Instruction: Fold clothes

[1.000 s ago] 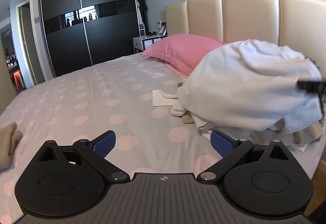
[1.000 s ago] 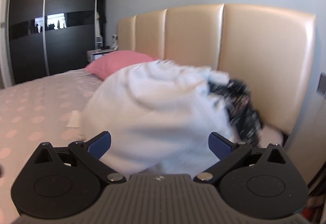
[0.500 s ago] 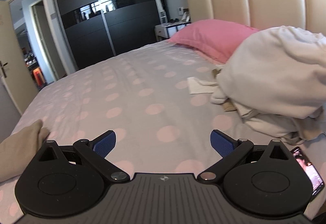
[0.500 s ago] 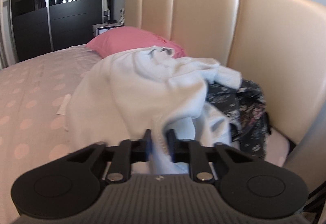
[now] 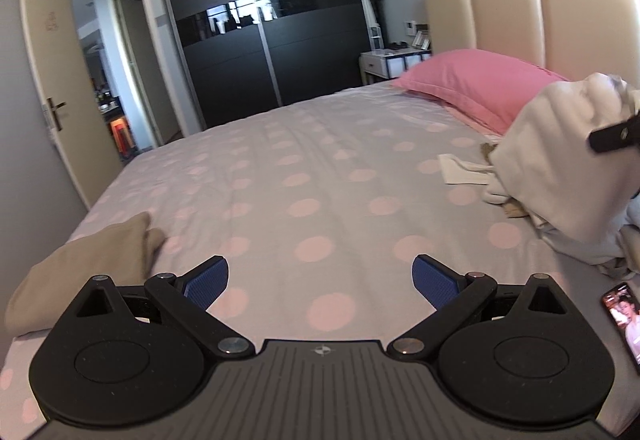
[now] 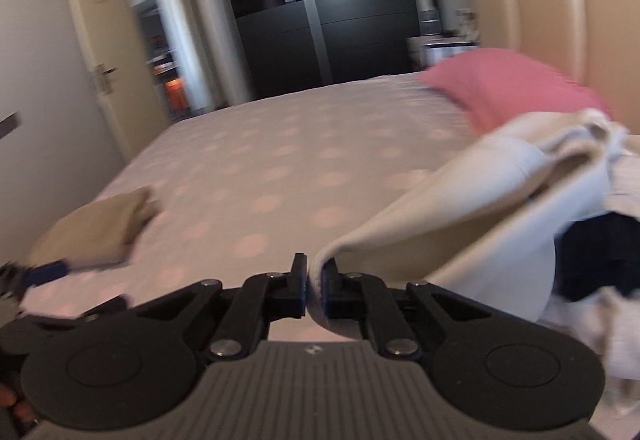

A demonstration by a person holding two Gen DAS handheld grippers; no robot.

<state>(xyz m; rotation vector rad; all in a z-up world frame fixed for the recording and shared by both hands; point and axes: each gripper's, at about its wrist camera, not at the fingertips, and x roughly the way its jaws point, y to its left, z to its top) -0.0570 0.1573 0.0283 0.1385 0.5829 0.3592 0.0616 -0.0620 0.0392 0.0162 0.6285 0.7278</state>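
Folded beige garment [image 5: 86, 264]: lies at the near left corner of the bed, flat on the sheet, well apart from the other clothes.
Left gripper [image 5: 320, 278]: hovers over the near edge of the bed with its blue-padded fingers [image 5: 206, 280] spread wide; nothing between them but bare sheet.
Bed [image 5: 320, 176]: pale sheet with pink dots, mostly bare across the middle.
Small white cloth [image 5: 460, 168]: lies flat on the sheet just beside the pile, to its left.
Right gripper [image 6: 315, 286]: jaws closed tight on an edge of the white garment; the view is motion-blurred.
White garment [image 6: 460, 216]: stretches from the right gripper up and back to the right, lifted off the pile; in the left wrist view it hangs as a white bulk at the right edge.
Clothes pile [image 5: 600, 240]: heaped on the right side of the bed near the pink pillow [image 5: 476, 88]; a dark garment [image 6: 600, 260] shows beneath the white one.
Phone [image 5: 626, 320]: lies on the sheet at the near right, screen lit.
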